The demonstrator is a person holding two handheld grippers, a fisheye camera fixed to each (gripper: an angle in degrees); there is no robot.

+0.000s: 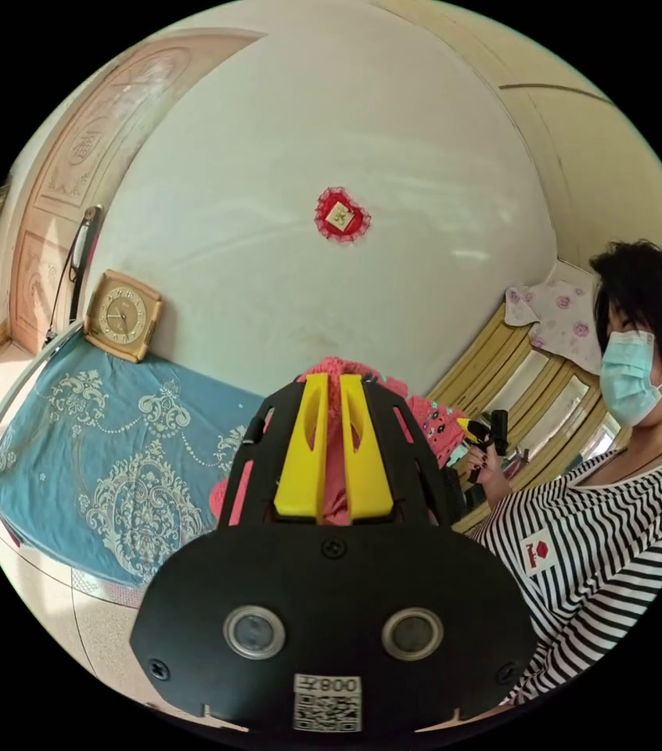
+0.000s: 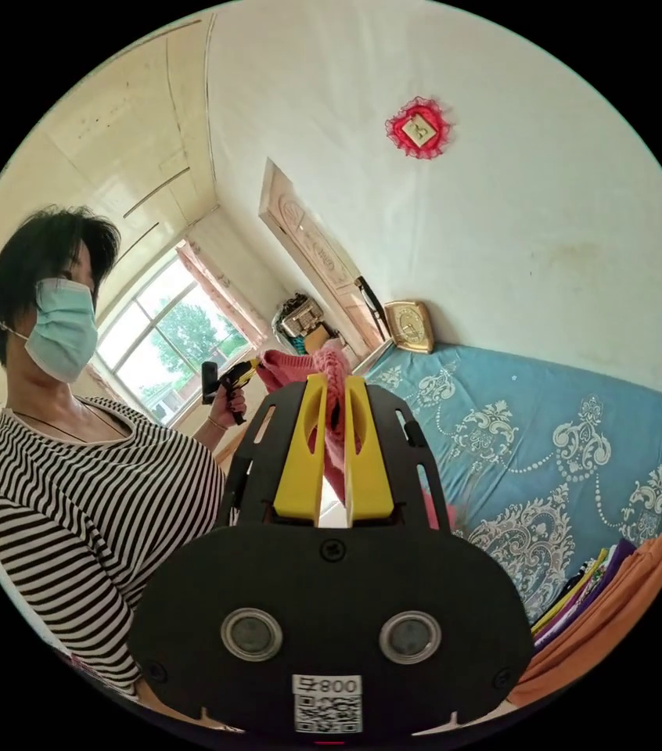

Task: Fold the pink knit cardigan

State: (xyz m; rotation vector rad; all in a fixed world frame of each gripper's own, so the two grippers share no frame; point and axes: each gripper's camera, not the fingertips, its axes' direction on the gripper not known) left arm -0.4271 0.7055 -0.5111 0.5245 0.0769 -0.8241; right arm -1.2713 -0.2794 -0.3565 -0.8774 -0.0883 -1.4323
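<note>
1. Two grippers share the load: the left gripper (image 1: 333, 391) has its yellow jaws nearly together with pink knit pinched between them.
2. Over in the right gripper view, the right gripper (image 2: 336, 395) is likewise clamped on a bunched pink edge.
3. Held this way, the cardigan (image 1: 425, 418) hangs in the air between the tools, above the blue bedspread (image 1: 112, 454), and runs from one grip across to the other.
4. Its long axis seems to lie along that line, so neither hand is nearer; lowering it flat onto the bed looks like the coming move.
5. Further out, a clock (image 1: 122, 314) leans on the wall at the bed's far end, and folded clothes (image 2: 613, 594) lie at the bed's edge.
</note>
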